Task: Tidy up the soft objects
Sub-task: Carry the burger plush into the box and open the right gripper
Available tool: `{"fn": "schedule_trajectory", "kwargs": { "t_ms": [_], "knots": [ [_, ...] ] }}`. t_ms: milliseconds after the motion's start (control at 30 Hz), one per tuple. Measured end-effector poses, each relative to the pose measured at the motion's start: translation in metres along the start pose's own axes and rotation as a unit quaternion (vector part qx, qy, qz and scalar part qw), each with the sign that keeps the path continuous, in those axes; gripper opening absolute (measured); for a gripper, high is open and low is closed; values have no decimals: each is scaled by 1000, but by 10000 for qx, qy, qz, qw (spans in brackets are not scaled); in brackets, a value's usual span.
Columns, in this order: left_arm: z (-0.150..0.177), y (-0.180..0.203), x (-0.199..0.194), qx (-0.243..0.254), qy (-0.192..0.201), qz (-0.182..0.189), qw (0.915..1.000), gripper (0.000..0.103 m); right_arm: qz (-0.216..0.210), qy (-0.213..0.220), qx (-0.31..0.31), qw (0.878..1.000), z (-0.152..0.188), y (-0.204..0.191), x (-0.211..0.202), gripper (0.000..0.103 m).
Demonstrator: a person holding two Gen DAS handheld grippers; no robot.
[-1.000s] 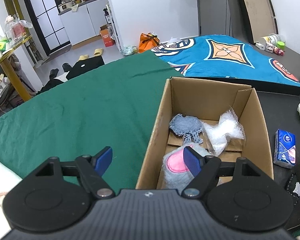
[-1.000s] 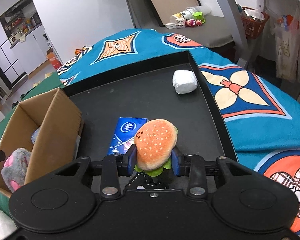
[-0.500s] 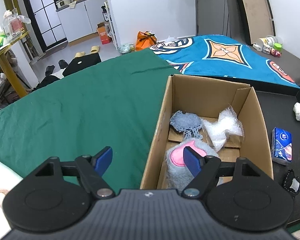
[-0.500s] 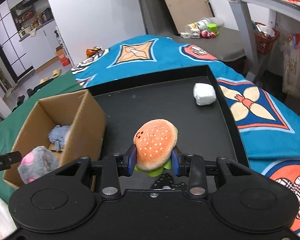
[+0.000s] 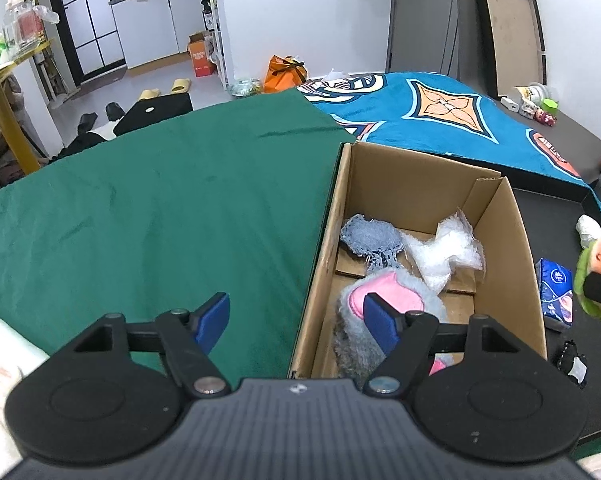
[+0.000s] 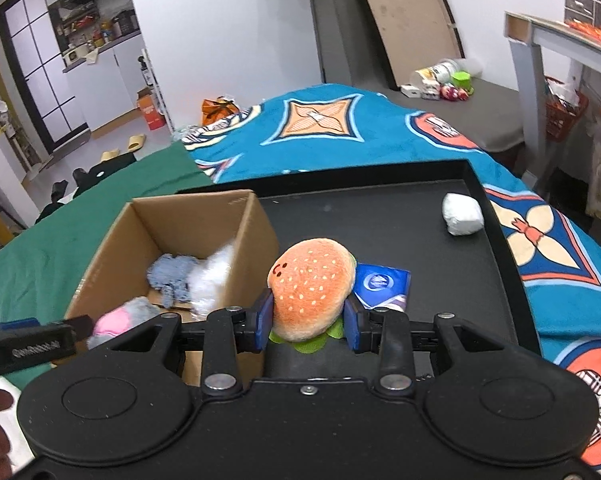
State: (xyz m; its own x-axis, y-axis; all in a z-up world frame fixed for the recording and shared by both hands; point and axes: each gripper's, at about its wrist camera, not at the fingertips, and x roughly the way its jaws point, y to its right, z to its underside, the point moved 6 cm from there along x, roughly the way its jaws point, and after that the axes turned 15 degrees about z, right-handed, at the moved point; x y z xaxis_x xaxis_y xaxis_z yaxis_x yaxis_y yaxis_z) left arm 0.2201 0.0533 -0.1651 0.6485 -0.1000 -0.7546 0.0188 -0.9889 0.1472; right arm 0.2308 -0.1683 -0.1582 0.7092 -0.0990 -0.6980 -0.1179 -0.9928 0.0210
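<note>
Over the black tray [image 6: 380, 224], just beside the cardboard box [image 6: 256, 232], R gripper [image 6: 306, 316] is clamping the burger plush [image 6: 310, 284] w/ both pads. L gripper [image 5: 296, 322] is closing, nothing between its jaws, hovering at box's near-left wall.

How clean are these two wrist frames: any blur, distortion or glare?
Left wrist view: sharp, strong fisheye bending of the green cloth, dark corners. Right wrist view: white crinkly plastic inside the brown cardboard box is smeared; plush hamburger toy sharp. No glare.
</note>
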Motion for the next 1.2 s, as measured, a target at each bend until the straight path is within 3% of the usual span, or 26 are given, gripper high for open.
{"fn": "schedule_trajectory", "kwargs": {
  "t_ms": [200,333,433,533,867,1067,1200],
  "knots": [
    [5,-4,3,-38,-76,102,9999,66,-39,81,-82,9999,-6,-18,-8,36],
    [7,-6,2,-70,-59,167,9998,40,-77,125,-162,9998,-8,-30,-12,36],
    [10,-11,4,-175,-132,185,9996,26,-125,163,-214,9996,-10,-38,-15,36],
    [13,-15,7,-314,-227,316,9988,22,-165,190,-298,9992,-11,-47,-18,36],
    [14,-13,2,-304,-147,485,9983,17,-271,239,-412,9985,-15,-65,-22,38],
    [12,-13,0,-298,-112,491,9983,17,-472,204,-437,9977,-14,-69,-22,57],
    [11,-12,-1,-283,-95,475,9984,18,-422,167,-398,9982,-11,-60,-22,58]
  ]
}}
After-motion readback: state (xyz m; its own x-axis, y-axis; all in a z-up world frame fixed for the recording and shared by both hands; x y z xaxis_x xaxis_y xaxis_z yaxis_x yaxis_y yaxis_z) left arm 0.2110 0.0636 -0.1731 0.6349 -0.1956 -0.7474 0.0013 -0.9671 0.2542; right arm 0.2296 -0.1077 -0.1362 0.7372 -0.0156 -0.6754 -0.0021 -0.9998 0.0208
